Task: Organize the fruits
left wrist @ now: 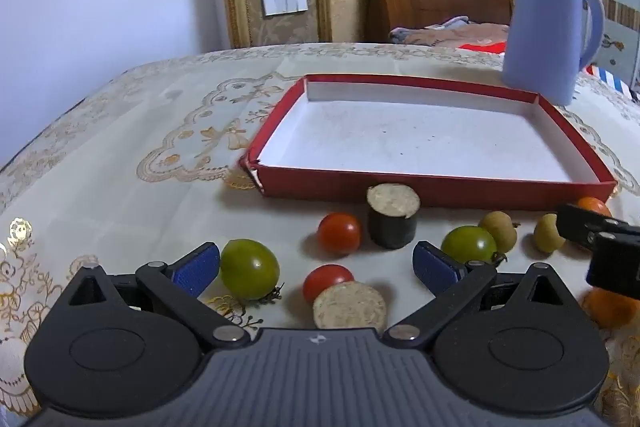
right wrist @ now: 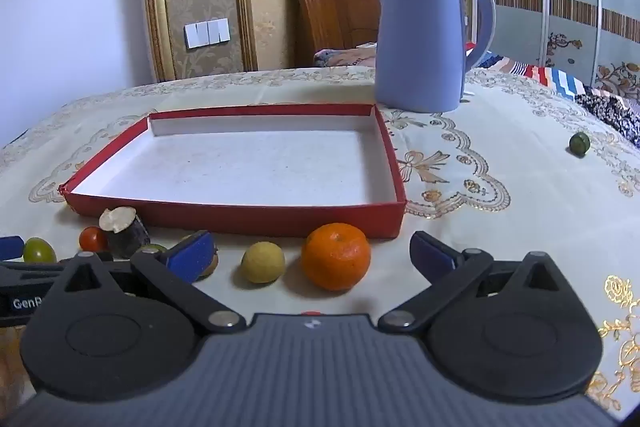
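The fruits were spread on the tablecloth (left wrist: 132,187) along the near wall of a red box (left wrist: 432,193), and none was held. In the left wrist view a red tomato (left wrist: 326,281) and a cut stalk piece (left wrist: 350,307) were seen between the fingers of the left gripper (left wrist: 316,265), untouched by either blue pad. A green tomato (left wrist: 250,269) was found just beside the left pad; a second green tomato (left wrist: 468,245) lay just beyond the right pad. Further off, another red tomato (left wrist: 339,233) and an upright, dark-skinned stalk piece (left wrist: 393,217) were placed close to the box wall. To the right, two small yellowish fruits (left wrist: 498,229) were seen near part of the right gripper's black frame, which entered at that edge.

In the right wrist view an orange (right wrist: 335,255) and a yellow fruit (right wrist: 263,262) were seen ahead of the right gripper (right wrist: 312,257), between its fingers but past their tips — neither pad was touching them. Both grippers' fingers were spread wide, with nothing clamped.

The box was empty, its white floor bare. A blue kettle (right wrist: 420,39) was stood just behind the box's far right corner. One small green fruit (right wrist: 579,143) was left well apart — far out on the right of the cloth.
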